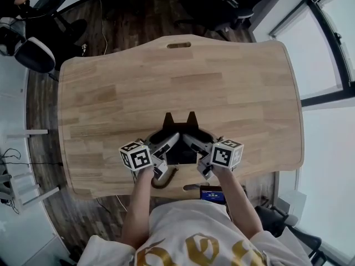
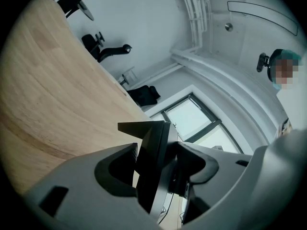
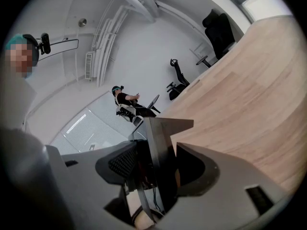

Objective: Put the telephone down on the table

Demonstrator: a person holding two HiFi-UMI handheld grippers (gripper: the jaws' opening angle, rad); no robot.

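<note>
Telephone (image 1: 181,147), black, is held between the two grippers above the near part of the wooden table (image 1: 111,87), close to the person's body. Two pointed black corners of it are directed away from the person, toward the middle of the table. Whether its underside already touches the wood cannot be told from any view.

The left gripper (image 2: 156,164) is closed on the left side of the telephone. Its jaws stand rather wide apart, and a black edge of the telephone is pressed between their pads. The right gripper (image 3: 156,169) is closed on the opposite side in the same manner, with a thin black panel clamped between its jaws. In the head view both grippers are seen side by side, with their marker cubes toward the person.

A dark curved cable (image 1: 168,179) is seen under the left gripper, at the near edge of the table. Black office chairs (image 1: 222,7) are placed behind the far edge.
</note>
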